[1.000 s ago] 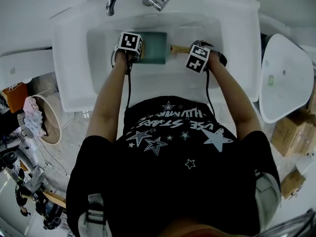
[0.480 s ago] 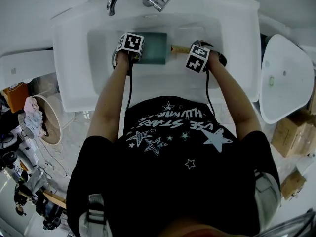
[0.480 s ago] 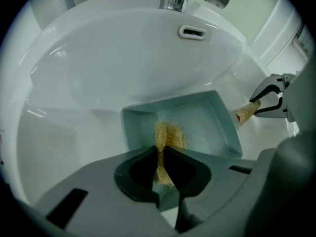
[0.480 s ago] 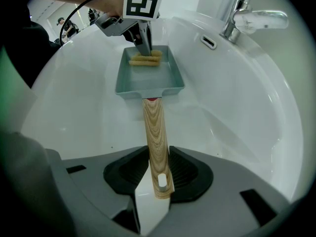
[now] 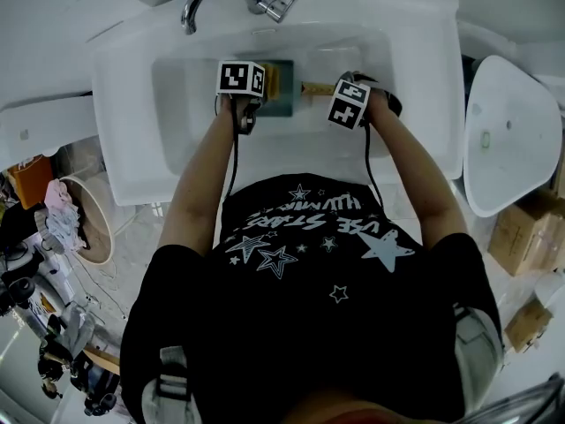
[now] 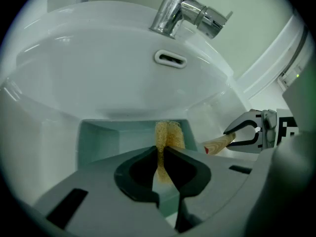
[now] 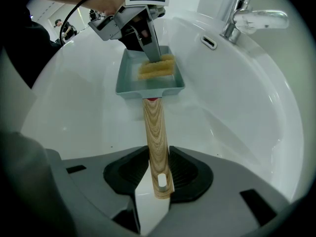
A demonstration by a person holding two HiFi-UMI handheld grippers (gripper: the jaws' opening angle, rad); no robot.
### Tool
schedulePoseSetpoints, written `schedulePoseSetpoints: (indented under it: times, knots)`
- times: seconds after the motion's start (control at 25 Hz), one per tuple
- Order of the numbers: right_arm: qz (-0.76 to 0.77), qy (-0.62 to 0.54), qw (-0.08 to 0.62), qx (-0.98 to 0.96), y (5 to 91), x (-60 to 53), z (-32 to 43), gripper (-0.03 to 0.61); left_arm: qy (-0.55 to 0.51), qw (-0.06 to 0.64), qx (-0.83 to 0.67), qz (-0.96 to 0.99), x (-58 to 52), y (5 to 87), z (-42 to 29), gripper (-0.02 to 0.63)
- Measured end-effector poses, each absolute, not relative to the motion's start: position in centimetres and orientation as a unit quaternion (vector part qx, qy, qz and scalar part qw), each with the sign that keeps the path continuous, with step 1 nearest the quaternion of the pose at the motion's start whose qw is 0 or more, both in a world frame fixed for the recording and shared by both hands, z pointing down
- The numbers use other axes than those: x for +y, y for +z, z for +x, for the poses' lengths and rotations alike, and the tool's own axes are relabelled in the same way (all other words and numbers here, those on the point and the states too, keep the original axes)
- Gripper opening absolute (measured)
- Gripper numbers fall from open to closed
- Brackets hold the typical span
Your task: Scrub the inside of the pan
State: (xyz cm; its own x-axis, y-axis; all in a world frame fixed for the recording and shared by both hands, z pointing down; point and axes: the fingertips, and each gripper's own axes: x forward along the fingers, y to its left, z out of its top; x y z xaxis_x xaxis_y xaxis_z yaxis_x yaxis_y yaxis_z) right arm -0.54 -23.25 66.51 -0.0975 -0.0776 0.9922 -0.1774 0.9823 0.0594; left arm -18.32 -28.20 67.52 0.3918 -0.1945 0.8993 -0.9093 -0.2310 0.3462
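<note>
Pan [image 7: 148, 90] sits in the sink [image 7: 237, 107] basin, with the scrubber [image 7: 157, 67] inside it.
Its wooden handle [image 7: 154, 132] is clamped by the right tongs [image 7: 157, 174]. The yellow scrubber is pinched by the left tongs [image 6: 162, 153] and set against the pan floor, below the faucet [image 6: 182, 9].

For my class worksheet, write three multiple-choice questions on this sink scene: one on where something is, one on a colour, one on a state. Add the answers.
1. Where is the pan?
A. on a stove
B. on the floor
C. in the white sink

2. What colour is the pan's body?
A. teal
B. red
C. black

3. What are the jaws of the right gripper doing?
A. standing open, empty
B. shut on the wooden handle
C. shut on a cup

Answers: 1 C, the basin walls surround it. 2 A, its walls show pale teal. 3 B, the handle sits clamped between the jaws.
</note>
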Motion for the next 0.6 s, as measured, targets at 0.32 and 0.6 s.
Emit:
schedulePoseSetpoints:
  times: [0.32,0.6]
  knots:
    - [0.083,0.035,0.665,-0.741,66.5,-23.3,-0.5,0.123,0.405,0.456,-0.395,0.687,-29.2,68.6,-15.4,0.048]
    - [0.083,0.032,0.665,-0.742,66.6,-23.3,-0.3,0.123,0.401,0.463,-0.398,0.683,-29.2,68.8,-14.2,0.048]
